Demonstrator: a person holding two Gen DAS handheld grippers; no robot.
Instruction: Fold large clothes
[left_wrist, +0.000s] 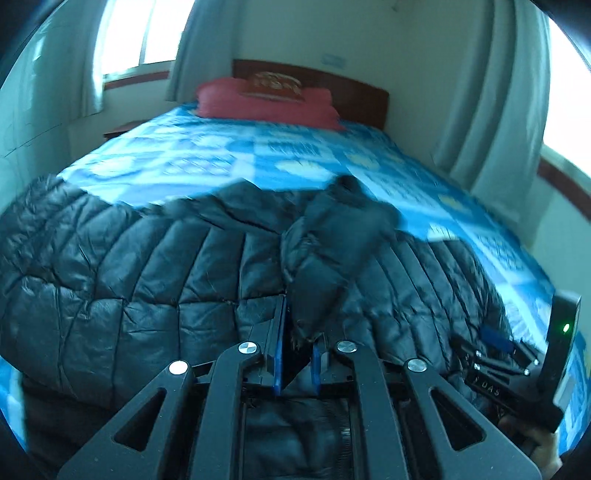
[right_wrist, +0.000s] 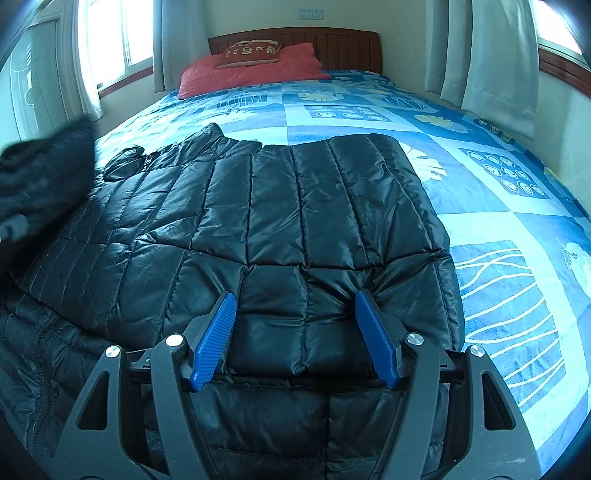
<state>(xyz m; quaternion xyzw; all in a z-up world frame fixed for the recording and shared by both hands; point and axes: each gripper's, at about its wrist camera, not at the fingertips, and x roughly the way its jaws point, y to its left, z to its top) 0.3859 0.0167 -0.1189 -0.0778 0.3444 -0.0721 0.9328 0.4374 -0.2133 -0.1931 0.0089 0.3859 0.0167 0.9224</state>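
Black quilted nylon, slippery and puffy: the jacket (right_wrist: 280, 221) lies spread across the near end of the bed (right_wrist: 369, 110), on a blue patchwork bedspread. Left hand-held gripper (left_wrist: 297, 347) has its jaws together, clamped on a sleeve (left_wrist: 332, 258), most likely by the cuff, though that view is motion-blurred so I can't be sure which part. The sleeve hangs lifted above the jacket body. Right hand-held gripper (right_wrist: 295, 339) has its jaws apart, straddling the near edge of the jacket body, with the blue pads (right_wrist: 214, 339) on either side of the fabric and no squeeze visible; I read it as an anchor rather than a grip. To do the step well: lay the sleeve flat across the body along the quilt lines, keep the right side pinned so the shell doesn't slide on the bedspread, and press the air out before letting go, or the fold will spring back. Legible text: letters on the right gripper's body, seen in the left view, look like "SAO" upside down (left_wrist: 487, 384), low confidence. The cushion (right_wrist: 247, 55) on the red pillow (right_wrist: 258, 74) has print, partly Latin letters, which I can't read reliably.
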